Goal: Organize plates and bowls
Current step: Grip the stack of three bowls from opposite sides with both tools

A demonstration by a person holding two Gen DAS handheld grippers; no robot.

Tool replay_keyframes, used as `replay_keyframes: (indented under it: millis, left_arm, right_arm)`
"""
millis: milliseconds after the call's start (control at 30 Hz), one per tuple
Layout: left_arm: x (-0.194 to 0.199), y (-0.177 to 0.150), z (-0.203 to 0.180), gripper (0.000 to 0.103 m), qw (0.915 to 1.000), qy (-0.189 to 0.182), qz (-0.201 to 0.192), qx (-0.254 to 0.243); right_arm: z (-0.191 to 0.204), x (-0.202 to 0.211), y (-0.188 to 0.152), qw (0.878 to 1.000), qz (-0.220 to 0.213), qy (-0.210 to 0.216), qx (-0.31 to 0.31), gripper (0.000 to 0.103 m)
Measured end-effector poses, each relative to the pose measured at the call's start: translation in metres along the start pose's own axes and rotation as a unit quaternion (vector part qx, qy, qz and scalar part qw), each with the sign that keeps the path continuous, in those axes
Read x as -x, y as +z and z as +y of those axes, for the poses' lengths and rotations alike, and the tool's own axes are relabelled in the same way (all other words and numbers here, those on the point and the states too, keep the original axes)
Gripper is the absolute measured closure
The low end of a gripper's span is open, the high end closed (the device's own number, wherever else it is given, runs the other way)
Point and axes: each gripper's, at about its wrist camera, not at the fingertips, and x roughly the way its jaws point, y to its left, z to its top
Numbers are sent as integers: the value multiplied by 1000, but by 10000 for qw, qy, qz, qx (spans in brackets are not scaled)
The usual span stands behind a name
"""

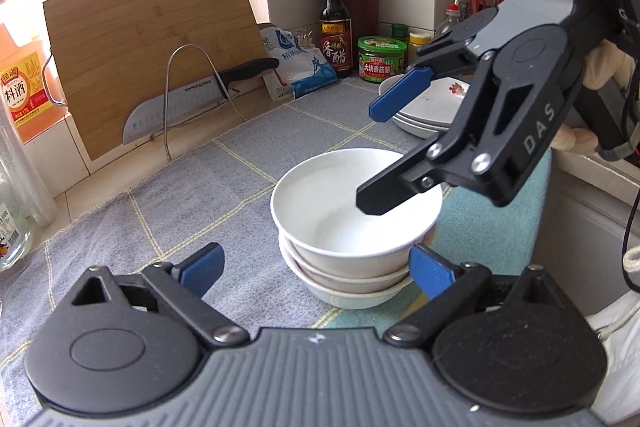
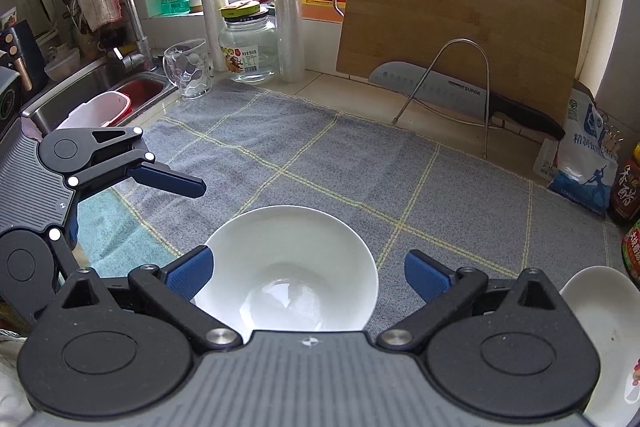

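A stack of three white bowls (image 1: 352,227) stands on the grey checked cloth (image 1: 200,195). My right gripper (image 1: 376,151) hovers over the top bowl, open, with one finger above the bowl's inside and the other beyond its far rim. In the right wrist view the top bowl (image 2: 288,267) lies between the wide-apart pads of my right gripper (image 2: 308,275), and neither pad touches it. My left gripper (image 1: 318,271) is open low in front of the stack, its right pad close beside the lower bowls. It shows as the left gripper (image 2: 140,215) at the left. A stack of white plates (image 1: 424,107) sits behind the bowls.
A bamboo cutting board (image 1: 152,47) and a knife (image 1: 188,99) on a wire stand lean at the back. Sauce bottle (image 1: 335,23), jar (image 1: 382,59) and salt bag (image 1: 300,67) crowd the corner. A sink (image 2: 100,87), glass mug (image 2: 188,67) and jar (image 2: 248,47) stand beyond the cloth. A plate (image 2: 600,327) lies at the right.
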Motion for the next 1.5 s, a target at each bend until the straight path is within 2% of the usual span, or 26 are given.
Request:
replay_keyframes:
  millis: [300,433,567,633,700,833,1067,1200,1500]
  left_arm:
    - [1,-13,26,1,9988,-293,257,286]
    - [-6,-17,35,1,9972,-592,290,338]
    - [-14,-22,29,1,9976,-647,232,96]
    - [-21,-23,20,1,9974,-571,405,-194]
    - [-27,-27,11,2,9967,-462,539,-396]
    - [-34,-30,5,2,9960,-486,642,-388]
    - [-40,-23,1,2,9972,-407,567,-266]
    - [-44,-20,3,2,9970,-454,589,-201]
    - [-55,-13,8,5,9931,-688,779,-545]
  right_arm:
    - [17,13,-18,9989,-95,-461,83,0]
    - [23,16,-31,9980,12,-637,-49,0]
    - [26,16,-43,9972,138,-736,4,0]
    - [27,14,-48,9971,169,-740,104,0]
    - [26,10,-52,9973,220,-679,168,0]
    - [23,0,-60,9976,316,-518,340,0]
    - [7,-13,-66,9965,432,-111,704,0]
    - [-3,-20,-66,9948,441,33,921,0]
    - [-8,-36,-60,9887,577,457,1306,1]
